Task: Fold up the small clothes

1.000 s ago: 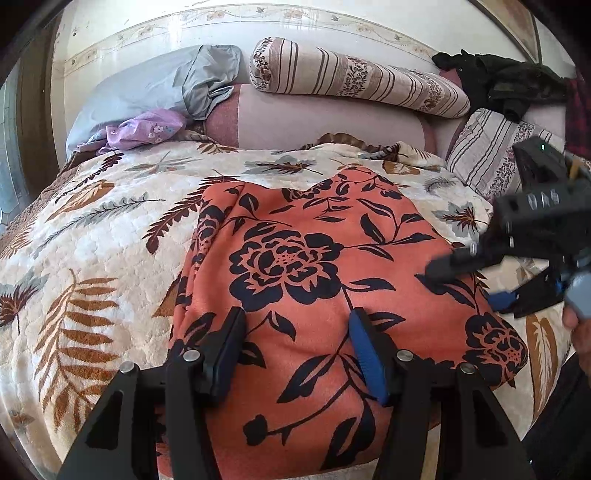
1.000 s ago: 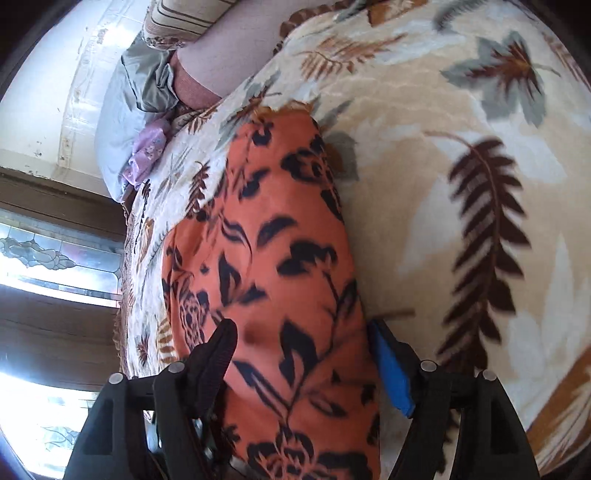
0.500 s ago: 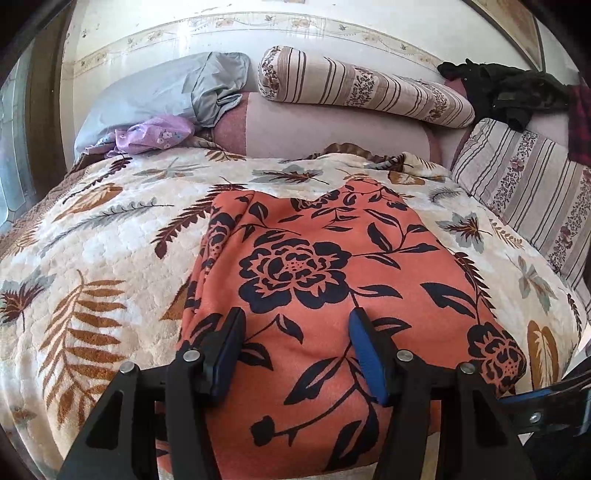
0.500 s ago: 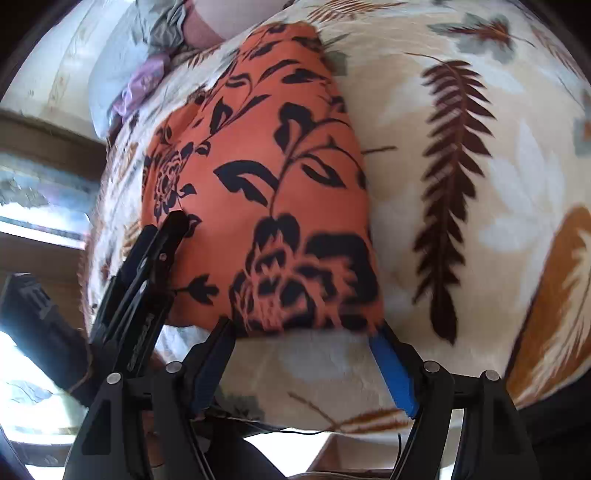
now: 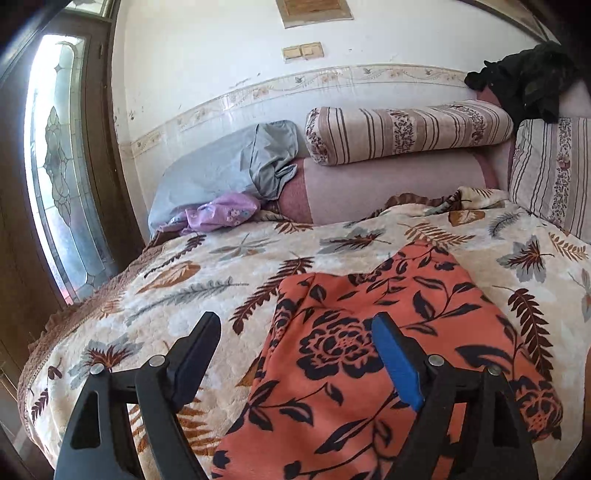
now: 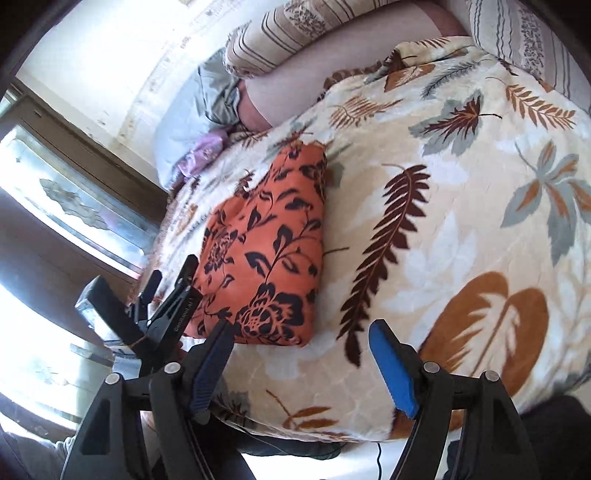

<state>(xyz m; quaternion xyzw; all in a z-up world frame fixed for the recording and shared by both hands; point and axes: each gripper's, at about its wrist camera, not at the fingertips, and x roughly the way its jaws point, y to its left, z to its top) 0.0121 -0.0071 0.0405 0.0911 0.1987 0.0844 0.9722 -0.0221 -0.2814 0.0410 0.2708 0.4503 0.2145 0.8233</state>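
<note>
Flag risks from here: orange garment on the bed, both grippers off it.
1. The orange garment lies near the bed's front edge; a nudge could slide it off.
2. The left gripper, jaws opening, straddles the garment's side edge; a careless regrasp might pinch the blanket too.
3. The right gripper is open over bare blanket, close to the left one; they could collide.

Bright daylight, both views. Source is the stained-glass window [image 5: 55, 166] at the left; in the right wrist view its panes [image 6: 44, 325] blow out to white glare. The wall [image 5: 221, 66] is evenly lit, the bedspread [image 5: 207, 280] sunlit with soft shadows only. Strong fisheye: dark vignette at the corners, straight lines bowed near the edges. Left view sharp. Right view slightly soft toward the far pillows [image 6: 280, 29], near bed edge overexposed.
</note>
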